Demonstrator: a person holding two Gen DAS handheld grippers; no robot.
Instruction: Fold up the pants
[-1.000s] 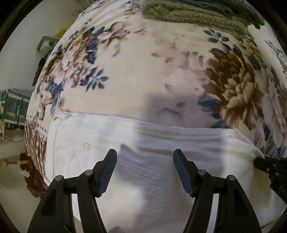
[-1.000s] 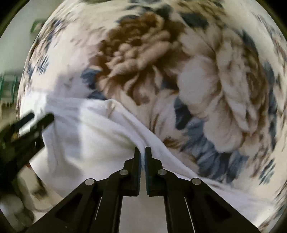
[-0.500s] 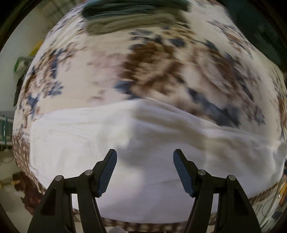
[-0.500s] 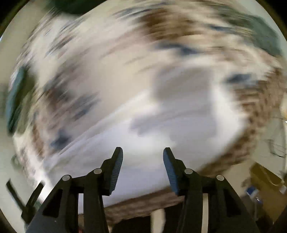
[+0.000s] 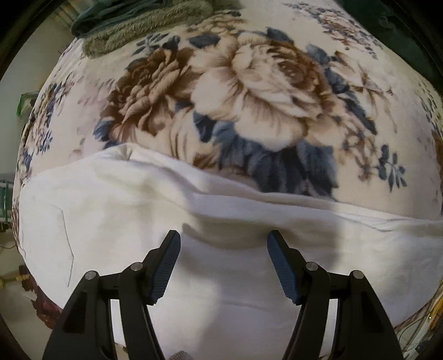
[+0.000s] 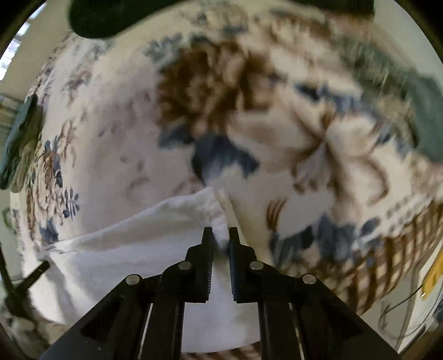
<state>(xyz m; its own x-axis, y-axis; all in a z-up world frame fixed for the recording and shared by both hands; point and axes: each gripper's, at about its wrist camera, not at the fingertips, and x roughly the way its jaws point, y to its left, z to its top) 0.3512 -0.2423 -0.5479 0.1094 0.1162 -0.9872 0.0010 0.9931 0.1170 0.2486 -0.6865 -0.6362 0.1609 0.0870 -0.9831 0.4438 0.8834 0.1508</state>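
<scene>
White pants (image 5: 116, 210) lie across the near part of a floral blanket (image 5: 263, 91), stretched left to right. My left gripper (image 5: 223, 243) is open, its blue-padded fingers spread just above the white cloth, holding nothing. In the right wrist view the pants (image 6: 133, 249) end in a bunched corner, and my right gripper (image 6: 220, 235) is shut on that corner, with white cloth pinched between the fingers. The left gripper shows as a dark blur at the left edge of the right wrist view (image 6: 25, 279).
A grey-green fuzzy throw (image 5: 144, 25) lies at the far end of the bed; it also shows blurred in the right wrist view (image 6: 409, 91). The bed's near edge with a brown lattice border (image 6: 393, 249) drops to floor and cables at the right.
My right gripper let go, swung right with its jaws open, and has closed on a corner of the pants. My left gripper stayed open and shifted right along the pants.
</scene>
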